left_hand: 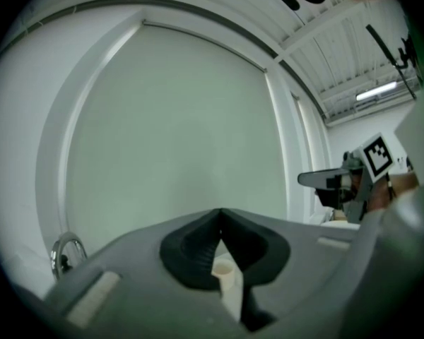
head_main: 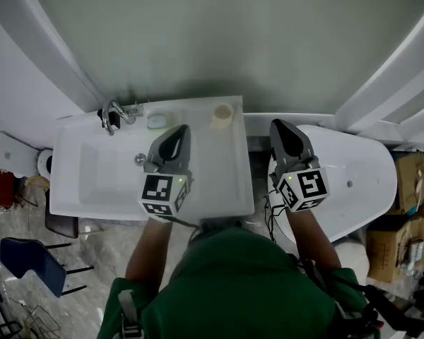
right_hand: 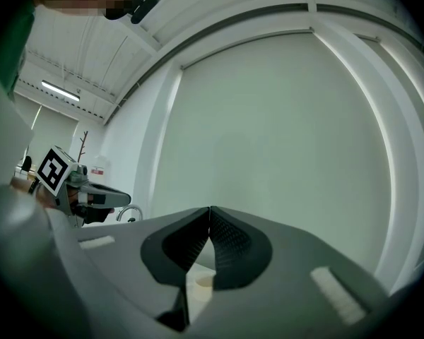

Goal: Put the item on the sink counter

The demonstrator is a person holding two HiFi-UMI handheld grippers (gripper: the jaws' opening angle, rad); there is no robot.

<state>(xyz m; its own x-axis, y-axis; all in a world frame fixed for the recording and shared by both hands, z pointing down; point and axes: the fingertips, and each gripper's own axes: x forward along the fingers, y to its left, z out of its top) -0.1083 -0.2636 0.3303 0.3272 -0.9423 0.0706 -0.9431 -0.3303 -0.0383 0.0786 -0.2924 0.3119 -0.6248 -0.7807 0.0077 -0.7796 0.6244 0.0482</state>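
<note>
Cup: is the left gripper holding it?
No, the cup stands on the counter beyond the shut left gripper.

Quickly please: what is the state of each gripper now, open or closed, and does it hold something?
Left gripper: closed, holding nothing.
Right gripper: closed, holding nothing.

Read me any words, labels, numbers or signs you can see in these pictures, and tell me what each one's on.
No text can be read anywhere.
Left gripper and right gripper: black-and-white square markers, patterns only, no letters.
Cardboard boxes: any print too small to read.
White box with a red patch: too blurred.
</note>
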